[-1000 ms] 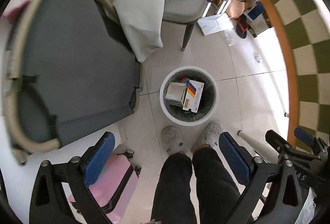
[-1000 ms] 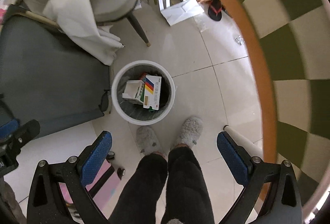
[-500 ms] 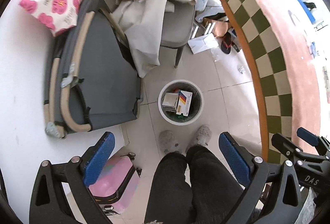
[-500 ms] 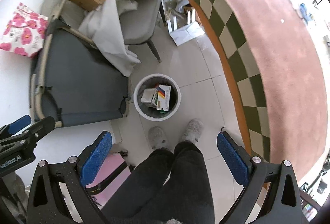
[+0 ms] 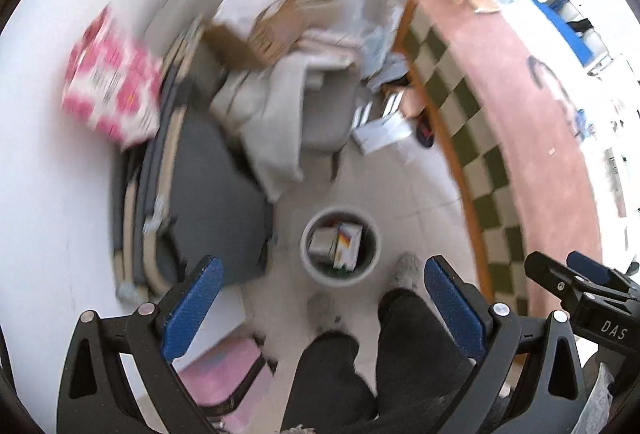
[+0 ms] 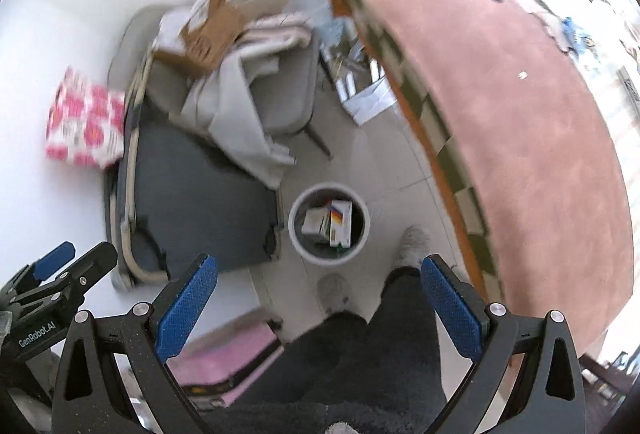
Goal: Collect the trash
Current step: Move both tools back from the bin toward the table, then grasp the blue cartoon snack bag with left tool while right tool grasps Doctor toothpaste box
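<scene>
A round white trash bin (image 5: 372, 248) stands on the tiled floor far below, with a white box (image 5: 320, 240) and a rainbow-striped box (image 5: 348, 244) inside. It also shows in the right wrist view (image 6: 298, 234). My left gripper (image 5: 320, 306) is open and empty, high above the floor. My right gripper (image 6: 318, 304) is open and empty, beside it at the same height. Both views are blurred.
A pink-topped table (image 6: 520, 114) with a checkered side runs along the right. A grey folding cot (image 5: 208, 194), a chair (image 5: 320, 106) with cloth and a cardboard box, and a pink flowered bag (image 5: 112, 86) stand on the left. The person's legs (image 5: 384, 354) are below.
Both grippers have risen well away from the floor. The bin looks smaller, and the table top and the wall have come into view.
</scene>
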